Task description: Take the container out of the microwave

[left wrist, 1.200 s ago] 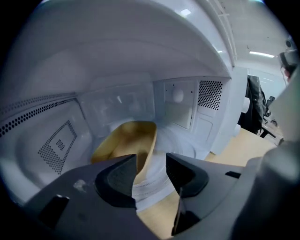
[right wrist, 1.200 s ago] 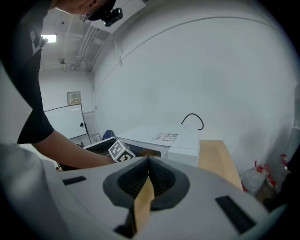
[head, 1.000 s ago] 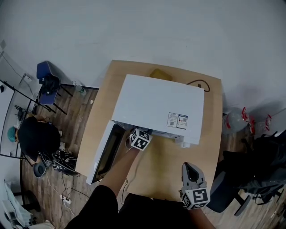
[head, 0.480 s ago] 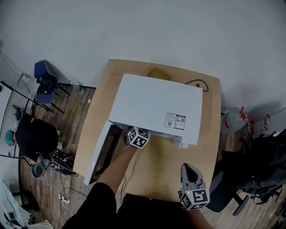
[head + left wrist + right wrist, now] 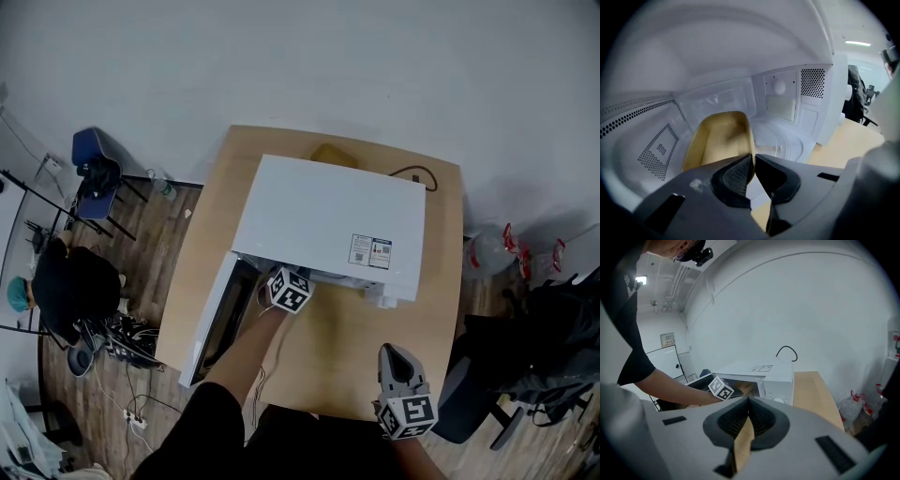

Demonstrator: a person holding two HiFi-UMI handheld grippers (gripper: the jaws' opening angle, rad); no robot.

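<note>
Claw count: two, one in each hand. The right claw (image 5: 747,401) is nearest the wearer, above the front part of the counter (image 5: 441,281) and well apart from the microwave (image 5: 328,220). Its jaws are pressed together with nothing gripped, and only bare wood shows through the slit below the pads. Its marker cube (image 5: 406,415) sits just behind it.

The left claw (image 5: 753,161) reaches into the open microwave. Its jaws have just been closing and now pinch the near rim of the container (image 5: 719,140), with the thin wall caught between the two ribbed pads. In the head view only this claw's own cube (image 5: 289,290) and the bare forearm (image 5: 248,352) show at the mouth of the cavity.

Container: one. It is shallow, tan-yellow and rounded-rectangular, and it lies inside the microwave, left of the cavity's middle. One glass turntable (image 5: 783,140) lies just to its right. Whether the container sits flat or tipped cannot be told.

Microwave: one, white, standing on the counter. Its one door (image 5: 214,323) is swung wide open to the left. One printed label (image 5: 372,251) is on the top panel. One perforated vent (image 5: 812,83) is on the right cavity wall.

Behind the microwave there is one black cable (image 5: 417,175) looped at the rear right of the counter. There is also one tan object (image 5: 333,153) at the rear edge, of a kind that cannot be made out.

On the floor to the left are one seated person (image 5: 70,286) and one blue chair (image 5: 94,155).
</note>
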